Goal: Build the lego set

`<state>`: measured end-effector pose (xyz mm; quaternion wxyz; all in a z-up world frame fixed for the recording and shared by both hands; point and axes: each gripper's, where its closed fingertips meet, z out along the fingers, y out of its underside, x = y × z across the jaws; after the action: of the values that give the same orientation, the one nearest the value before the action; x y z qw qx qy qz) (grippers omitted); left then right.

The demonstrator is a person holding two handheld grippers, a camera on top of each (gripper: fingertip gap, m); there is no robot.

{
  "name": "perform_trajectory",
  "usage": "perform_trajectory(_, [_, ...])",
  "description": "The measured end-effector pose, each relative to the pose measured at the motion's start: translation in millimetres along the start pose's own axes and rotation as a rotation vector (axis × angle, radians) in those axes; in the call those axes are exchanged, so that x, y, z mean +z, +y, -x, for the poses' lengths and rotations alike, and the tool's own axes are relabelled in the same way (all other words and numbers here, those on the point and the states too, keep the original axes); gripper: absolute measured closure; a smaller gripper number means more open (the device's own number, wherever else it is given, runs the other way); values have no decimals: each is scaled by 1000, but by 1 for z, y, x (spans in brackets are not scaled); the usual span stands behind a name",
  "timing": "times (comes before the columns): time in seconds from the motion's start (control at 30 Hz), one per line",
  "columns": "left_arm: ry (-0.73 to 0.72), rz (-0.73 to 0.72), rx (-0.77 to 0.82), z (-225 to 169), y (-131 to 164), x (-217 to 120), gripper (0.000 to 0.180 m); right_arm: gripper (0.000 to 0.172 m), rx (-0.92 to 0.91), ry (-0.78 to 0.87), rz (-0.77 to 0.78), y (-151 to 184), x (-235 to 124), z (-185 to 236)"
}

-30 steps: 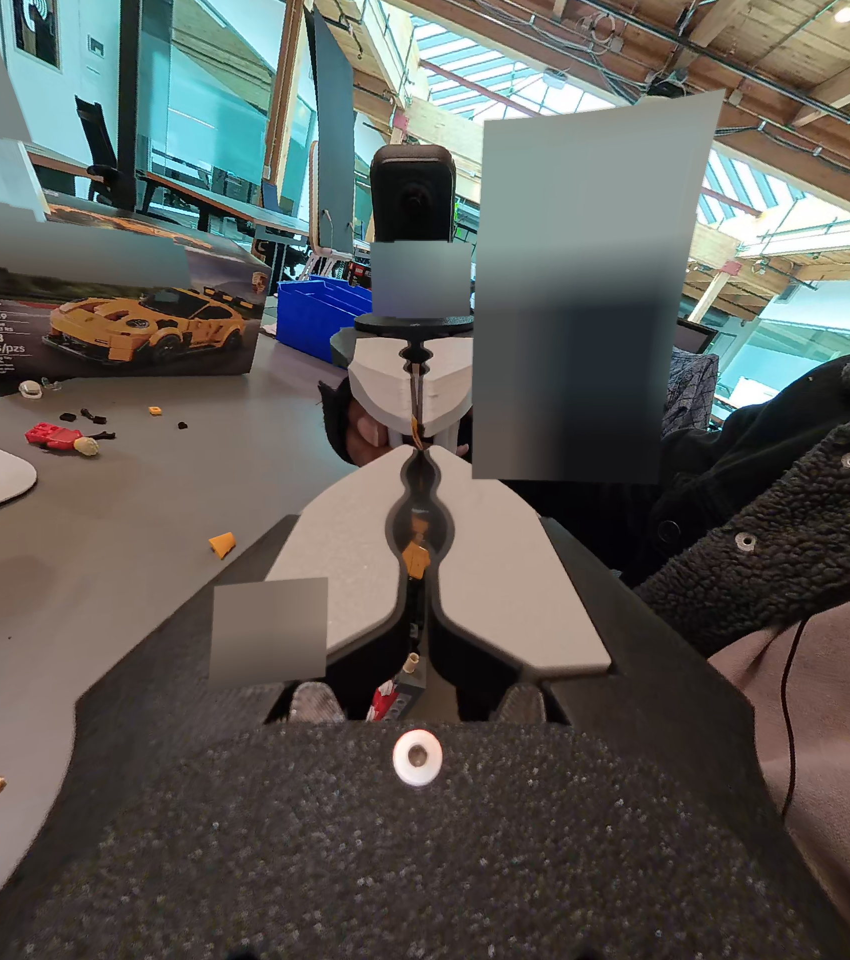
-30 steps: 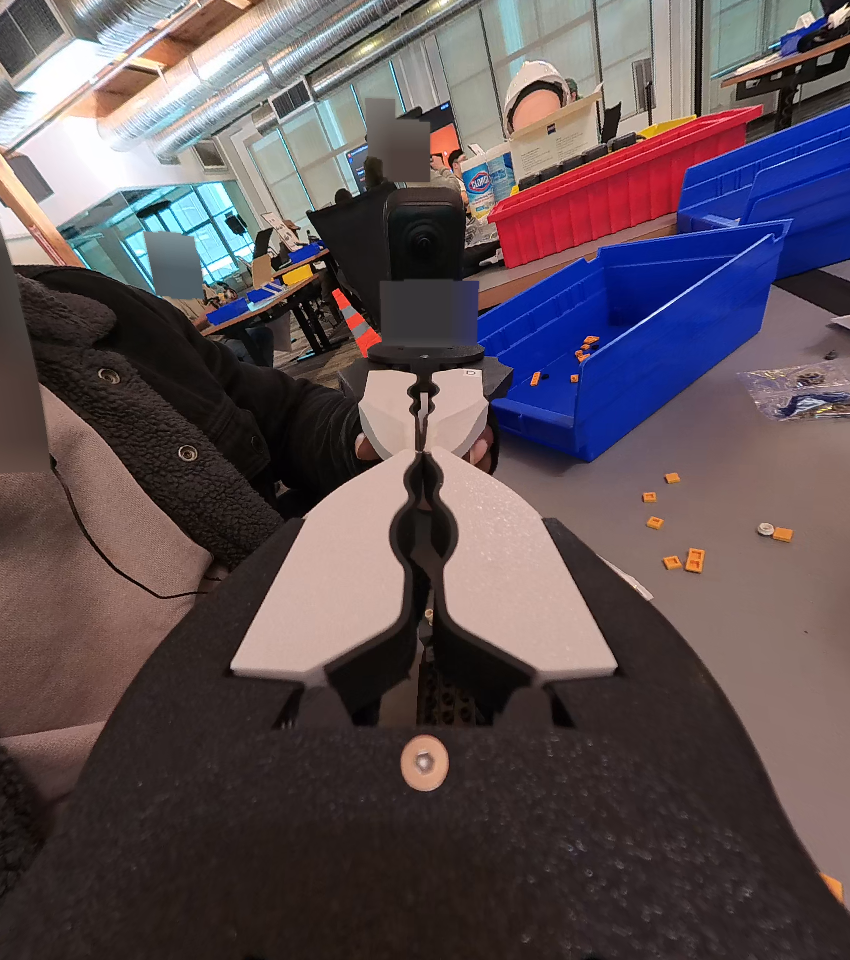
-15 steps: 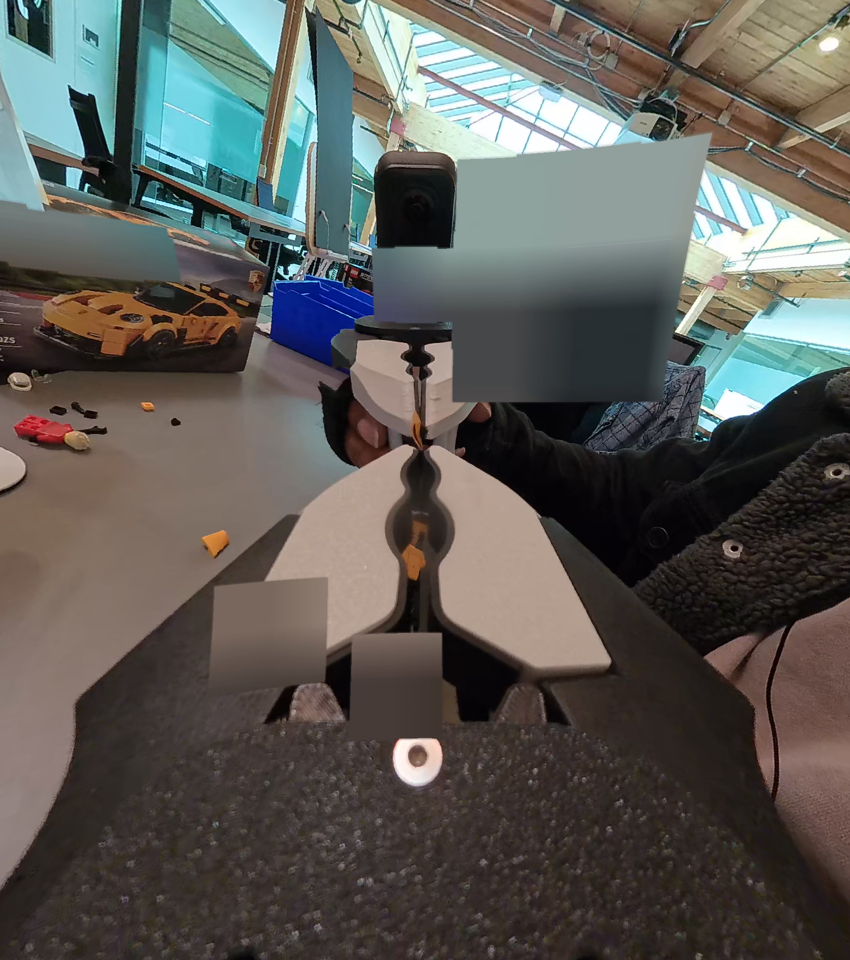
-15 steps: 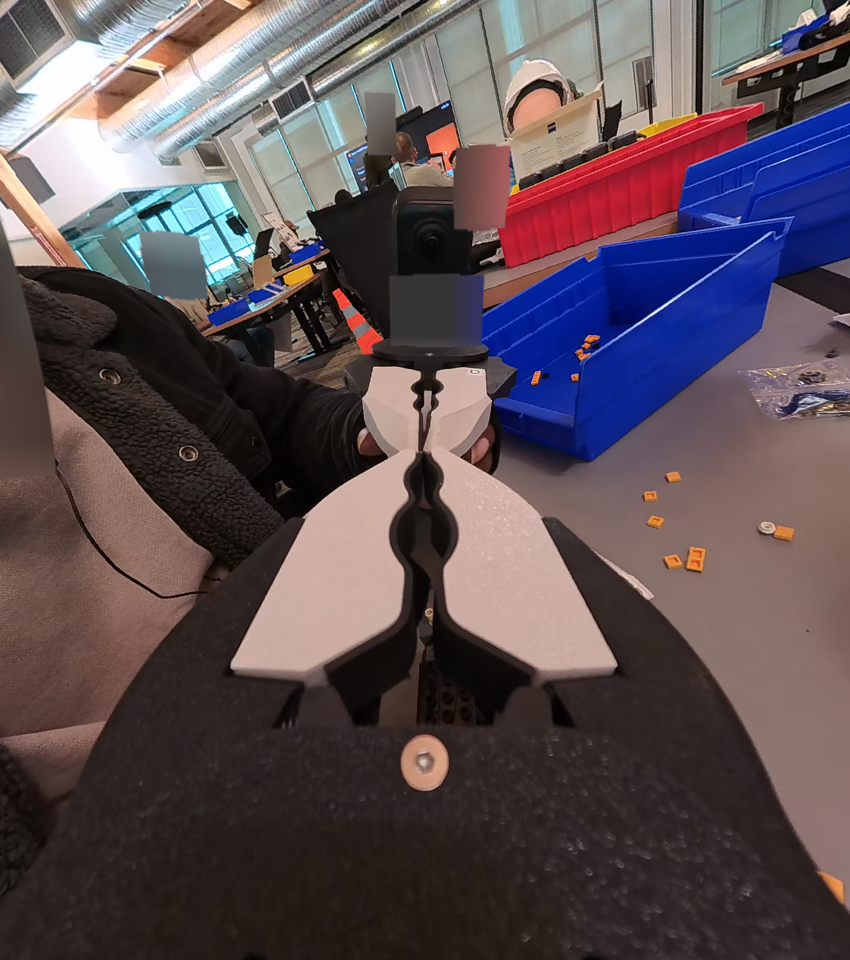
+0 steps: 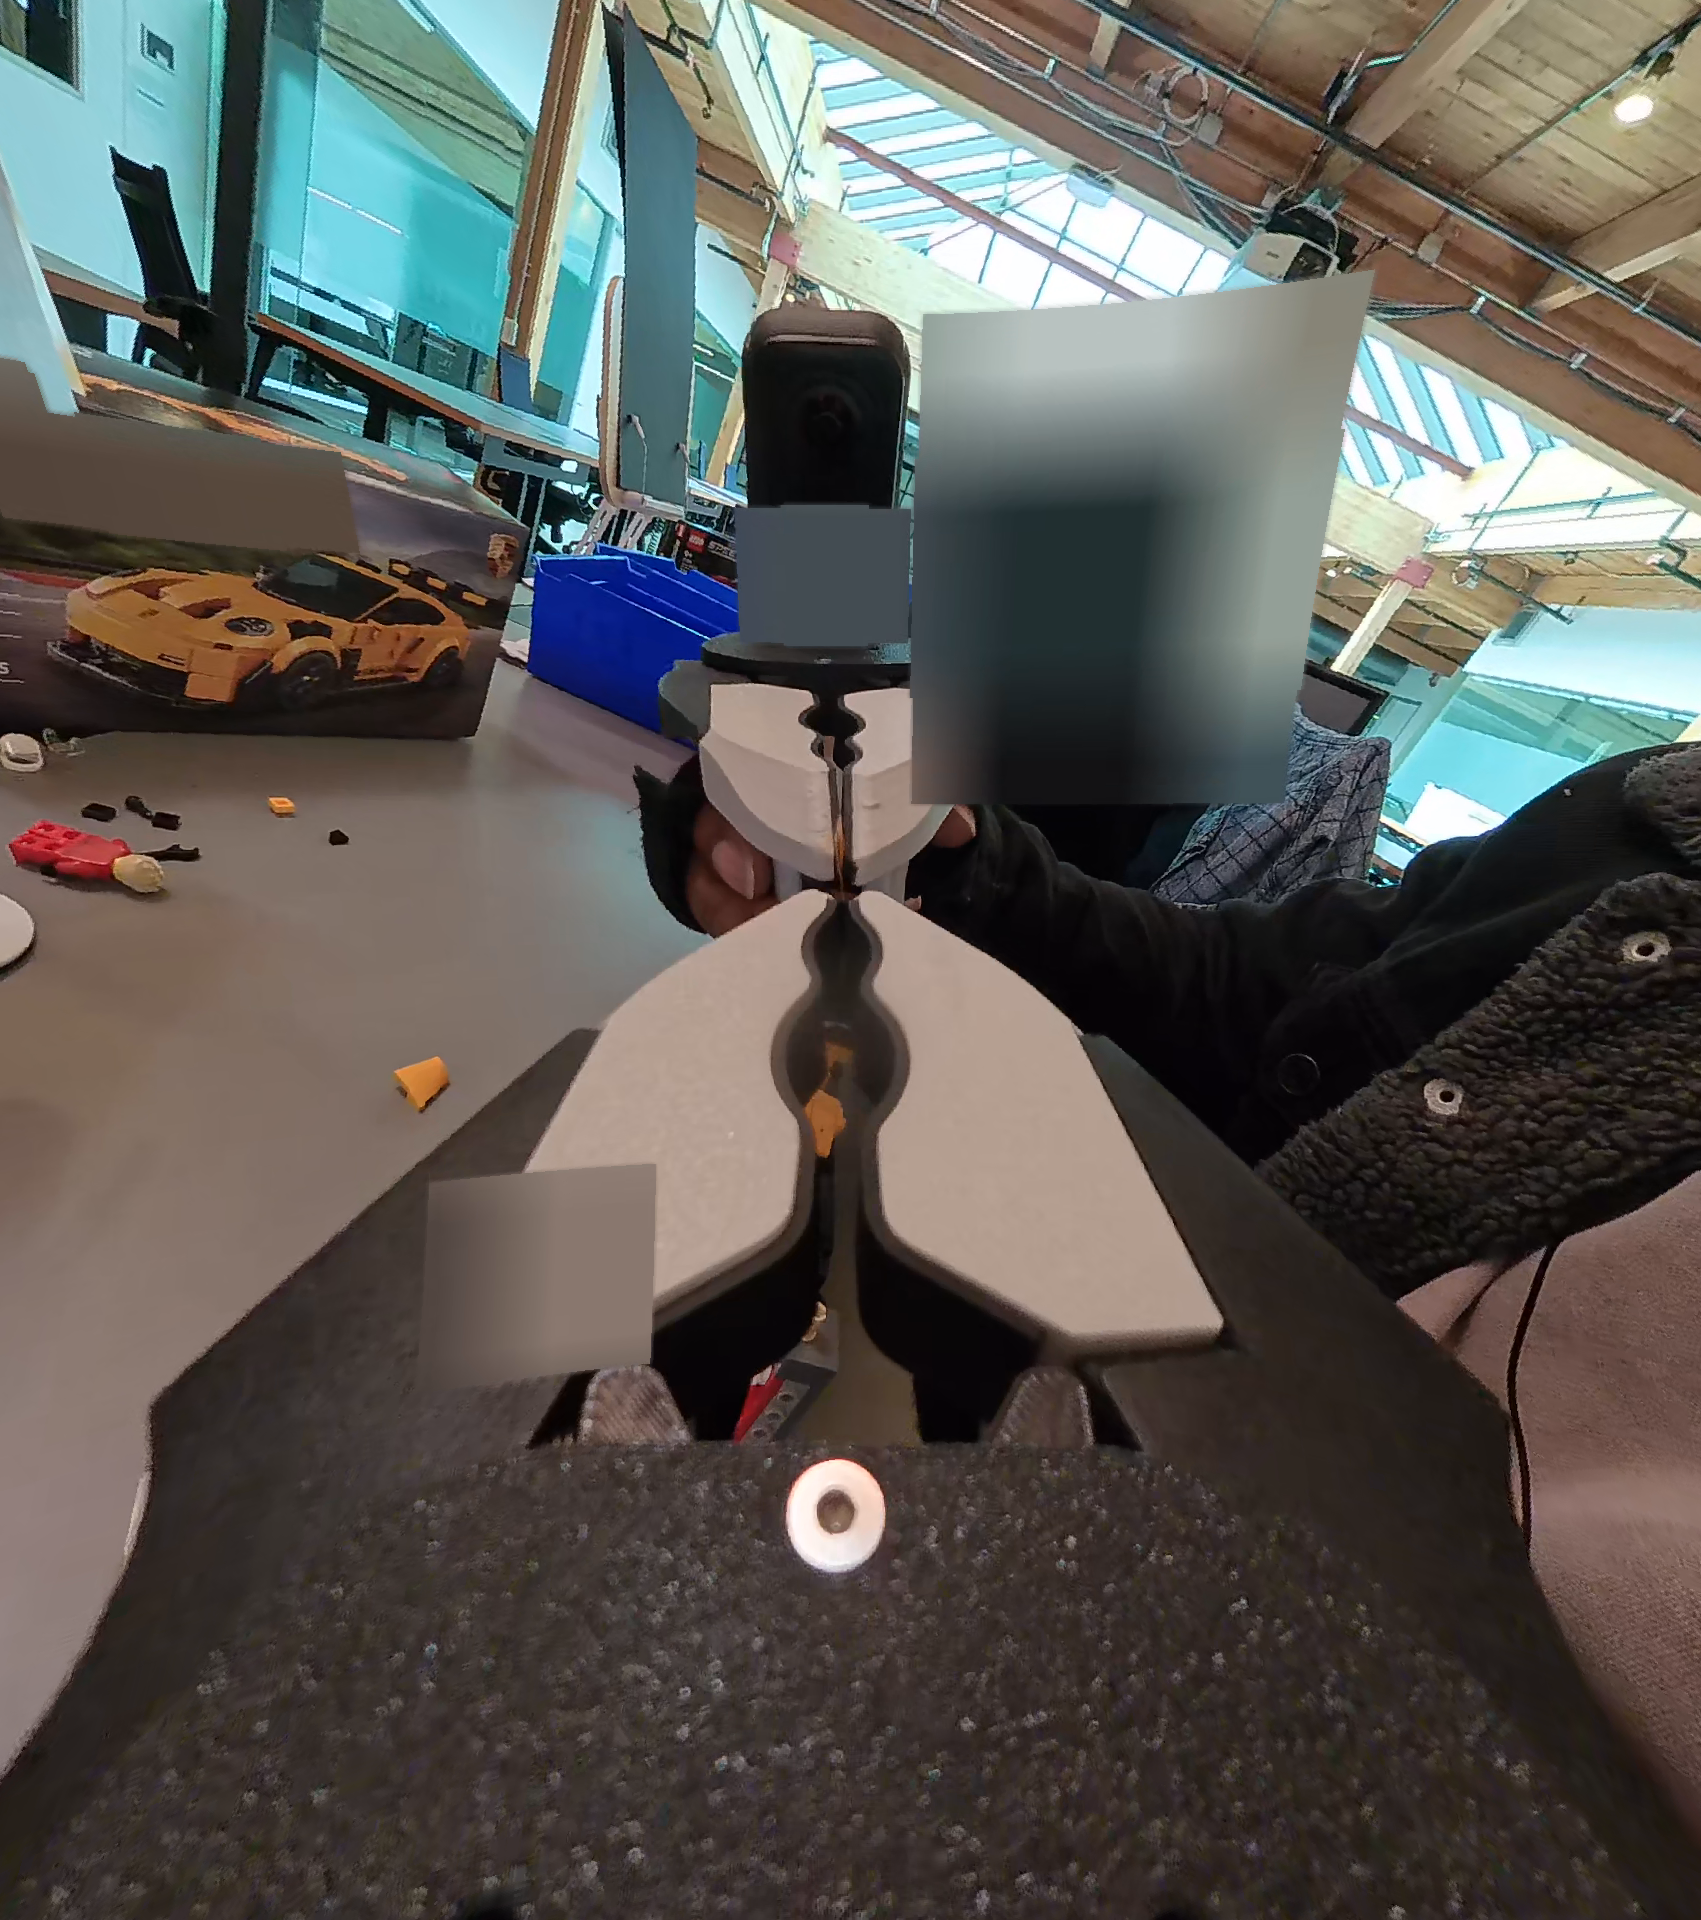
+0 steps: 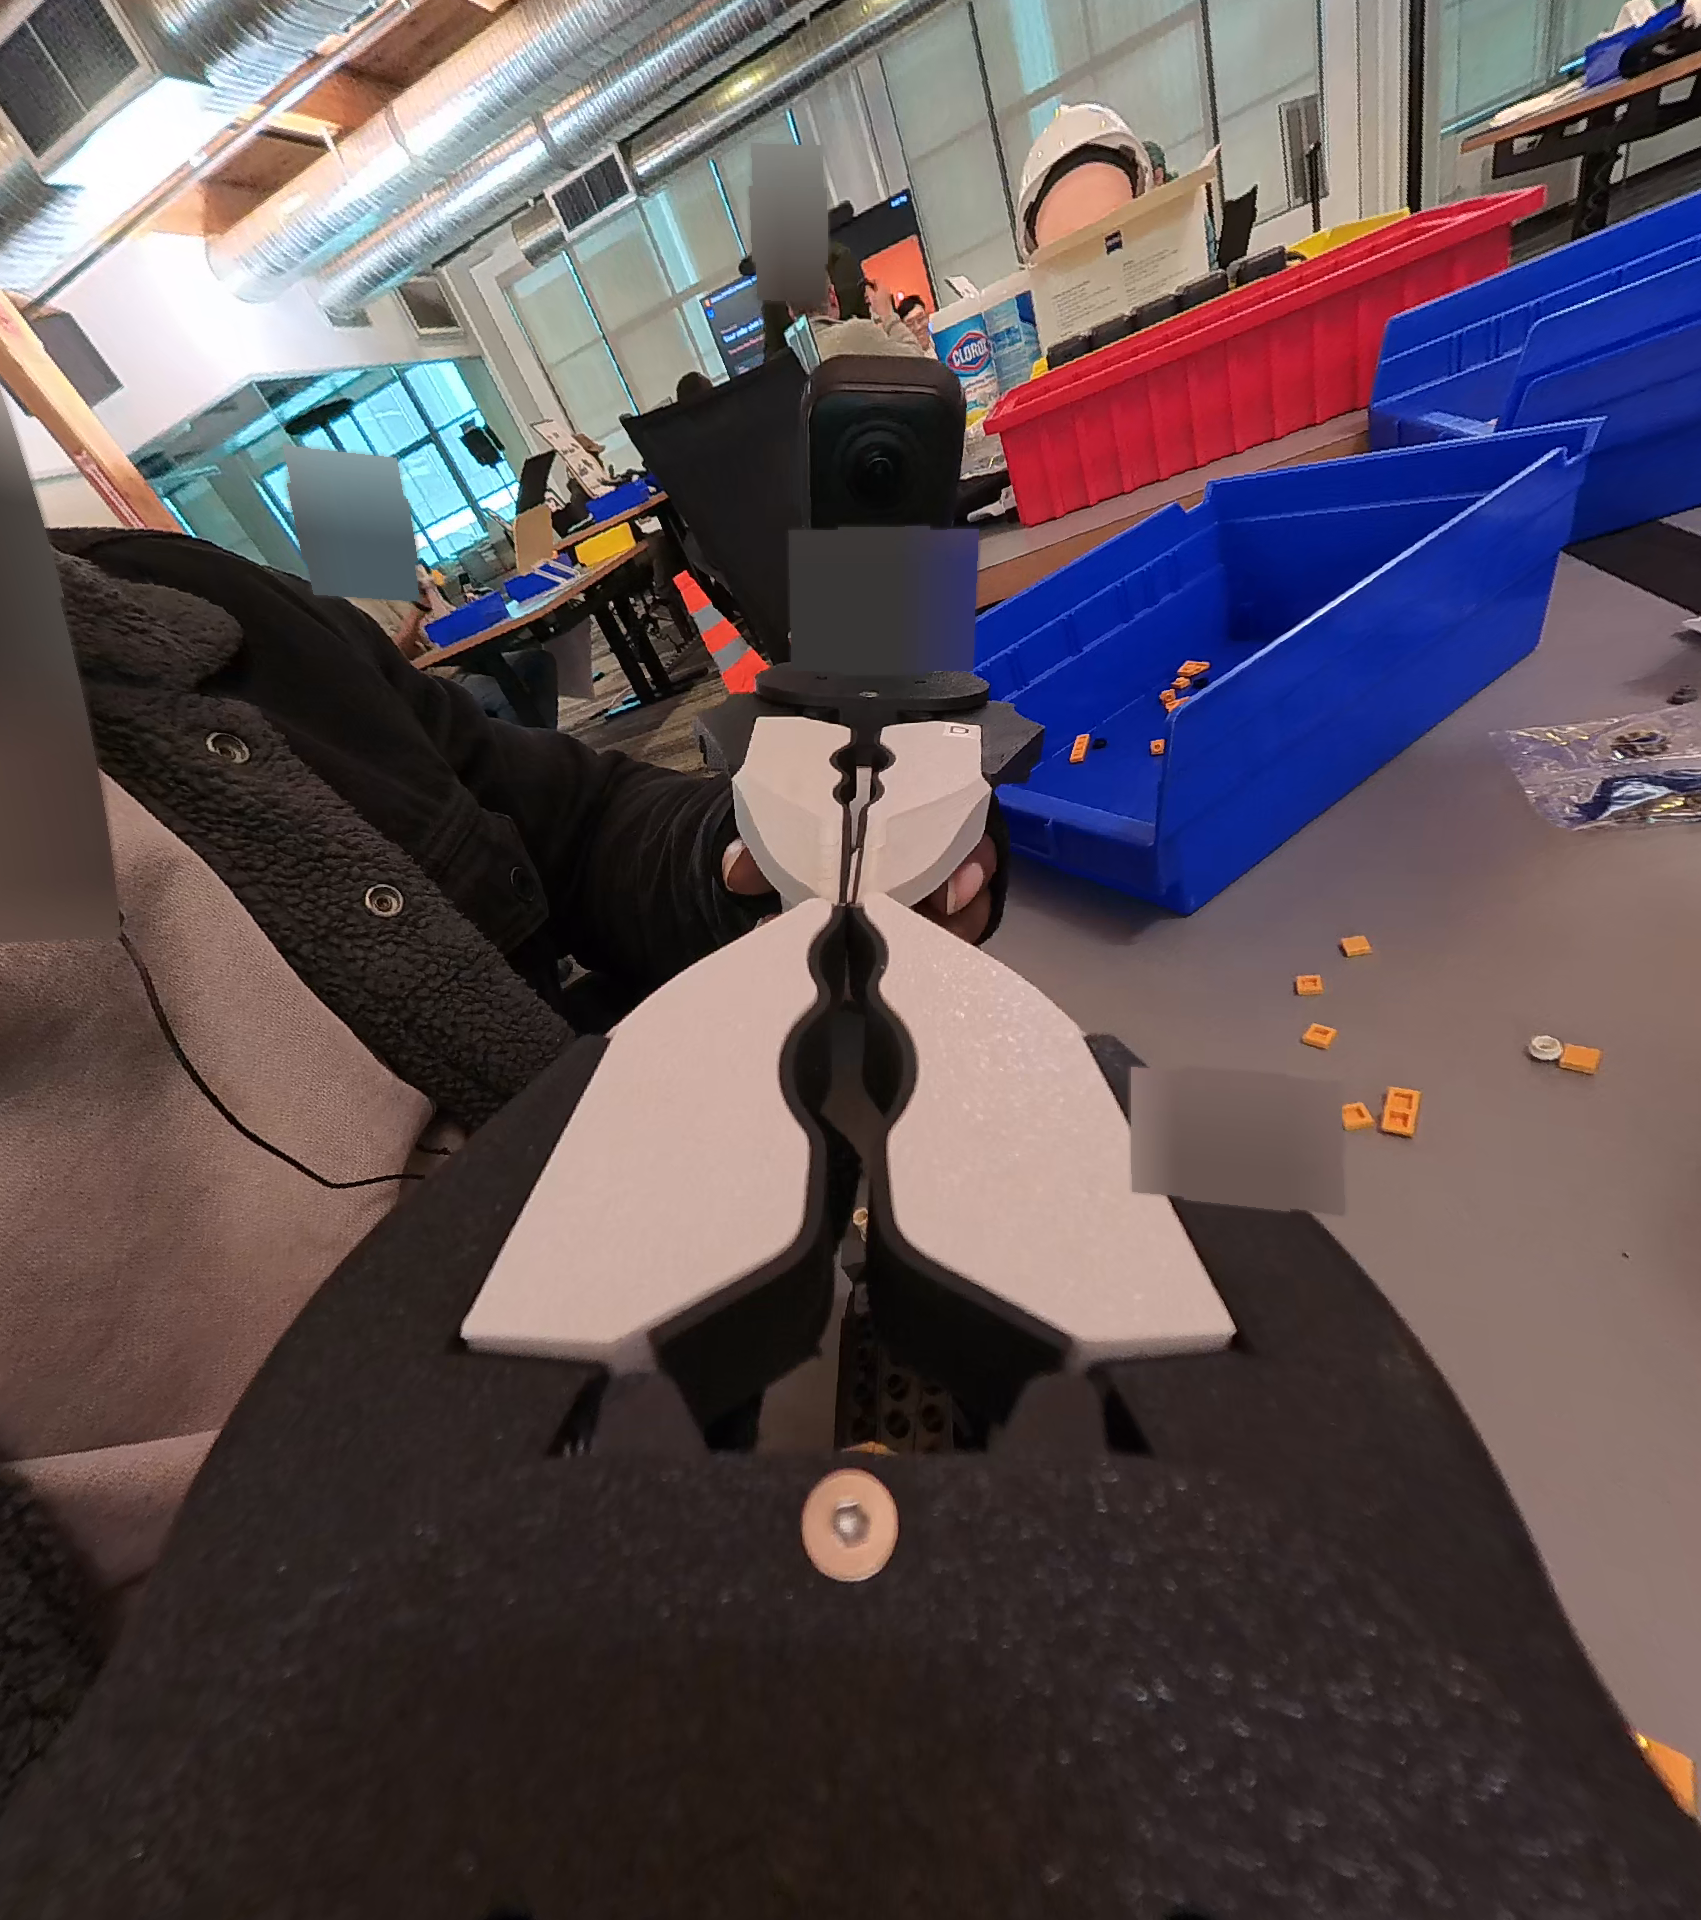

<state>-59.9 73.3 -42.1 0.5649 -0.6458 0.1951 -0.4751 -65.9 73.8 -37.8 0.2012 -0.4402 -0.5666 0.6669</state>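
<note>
Grey table [image 5: 202,1039], shut claws [image 5: 841,904] tip-to-tip

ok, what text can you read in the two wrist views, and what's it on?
I don't quote writing, so here is each thing that bears it:
Toy-set box with a yellow car picture, left wrist view: large print, legible.
White canister, right wrist view: brand label, legible.
Cardboard flap behind the red bin: print too small to read.
Far screen: too small to read.
</note>
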Motion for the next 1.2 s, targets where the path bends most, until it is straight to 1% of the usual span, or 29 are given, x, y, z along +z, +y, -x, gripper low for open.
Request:
perform_trajectory(0.4, [9,-1,-28,2,-1,-2,180,172,2,4,2,1,0,-1])
perform_trajectory(0.7, [40,10,-163,6,3,-2,180,170,10,4,6,2,0,-2])
perform_trajectory(0.87, [47,23,-193,7,5,-2,180,167,4,16,14,2,-1,-4])
perform_trajectory(0.97, [45,37,-207,9,8,-2,180,166,3,23,-7,-2,-5,-6])
perform_trajectory(1.2, [49,84,-256,11,18,1,180,165,-53,95,18,-4,-13,-13])
